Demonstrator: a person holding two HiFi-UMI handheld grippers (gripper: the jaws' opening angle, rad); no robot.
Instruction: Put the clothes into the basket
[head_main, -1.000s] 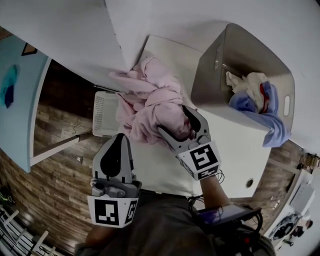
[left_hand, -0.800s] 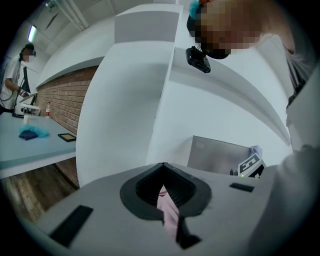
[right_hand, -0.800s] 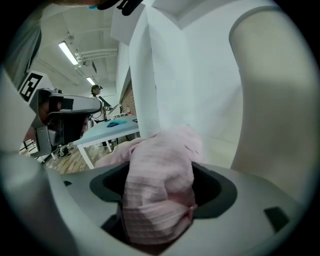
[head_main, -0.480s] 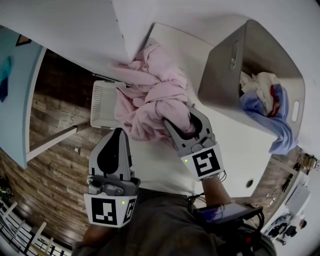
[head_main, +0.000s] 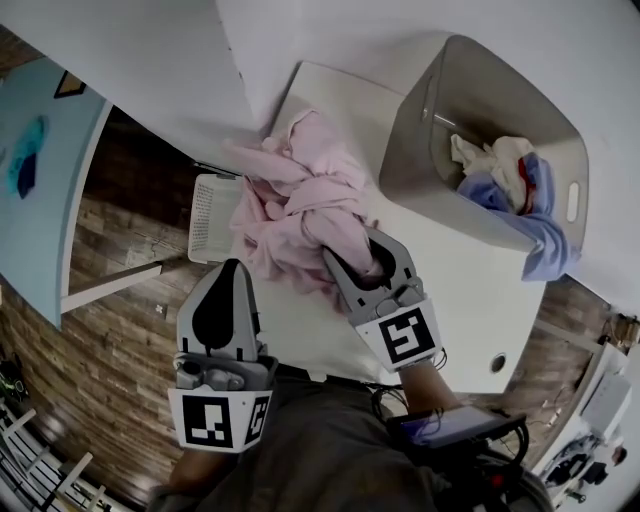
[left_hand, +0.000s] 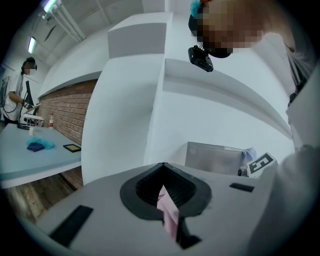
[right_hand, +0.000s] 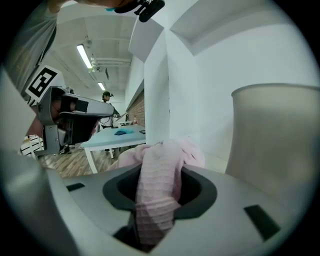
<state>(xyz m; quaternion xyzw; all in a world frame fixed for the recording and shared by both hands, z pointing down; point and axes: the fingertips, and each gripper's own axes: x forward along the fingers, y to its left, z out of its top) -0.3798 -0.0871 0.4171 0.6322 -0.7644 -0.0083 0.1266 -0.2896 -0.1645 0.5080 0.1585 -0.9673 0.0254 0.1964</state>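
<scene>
A crumpled pink garment (head_main: 300, 205) lies heaped on the white table (head_main: 470, 290), left of the grey basket (head_main: 420, 130). My right gripper (head_main: 355, 250) bites into the heap's near side. Its jaws have just been closing, and a thick fold of the pink garment (right_hand: 156, 180) is pinched between them. My left gripper (head_main: 232, 265) sits at the heap's lower left edge with its jaws together. A thin sliver of pink cloth (left_hand: 167, 212) shows in their gap. The basket holds white, red and blue clothes (head_main: 500, 165), and a blue piece (head_main: 545, 250) hangs over its rim.
A small white perforated basket (head_main: 212, 215) stands on the wooden floor beside the table's left edge. White walls rise just behind the heap and the grey basket. A dark device (head_main: 450, 425) hangs at the person's waist. A light blue table (right_hand: 112, 135) stands farther off.
The right gripper's jaws have narrowed onto the pink fold and the bunch has risen slightly. The left gripper has barely shifted and stays at the heap's edge.
</scene>
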